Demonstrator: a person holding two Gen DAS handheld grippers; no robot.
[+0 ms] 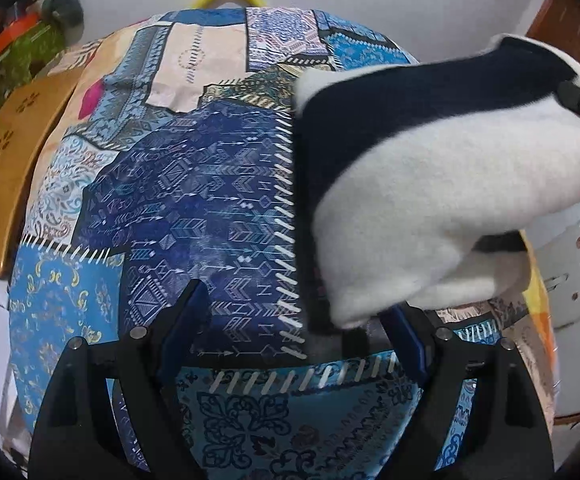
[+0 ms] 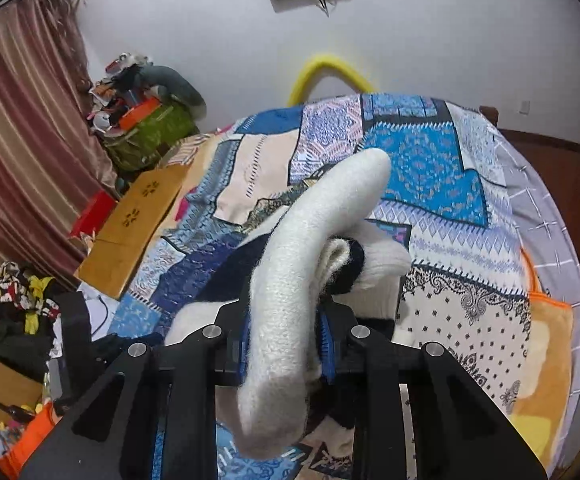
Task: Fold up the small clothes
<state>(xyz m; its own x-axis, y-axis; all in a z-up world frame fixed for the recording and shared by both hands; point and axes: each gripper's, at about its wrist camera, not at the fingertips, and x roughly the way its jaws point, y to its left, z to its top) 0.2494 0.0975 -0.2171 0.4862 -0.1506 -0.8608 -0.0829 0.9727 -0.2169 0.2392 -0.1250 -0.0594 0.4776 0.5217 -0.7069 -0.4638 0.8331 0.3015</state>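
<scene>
Fingers of the right tool (image 2: 282, 342), seen at the lower centre of the right wrist view, are pressed in on a thick fold of a white and navy knitted garment (image 2: 290, 280). The white roll of that garment is pinched between the blue pads (image 2: 327, 346) and arches upward toward the centre of the frame, with a navy band and further white folds bunched just to its right.

In the left wrist view, the left tool (image 1: 295, 308) is held at the bottom of the frame with its fingers spread wide apart. Nothing is gripped between them; the lower white corner of the garment (image 1: 441, 184) hangs just in front of the right-hand finger, and whether it is touched there cannot be told. The garment fills the right half of that frame, lifted above the bed, and the tip of the other tool is seen biting it at the far right edge.

Beneath both tools a patchwork bedspread (image 1: 194, 184) in blues and creams is spread over the bed. A wooden board (image 2: 134, 224) is seen at the bed's left edge, a yellow hoop (image 2: 329, 74) behind the bed, and a striped curtain (image 2: 22, 128) at the upper left.
</scene>
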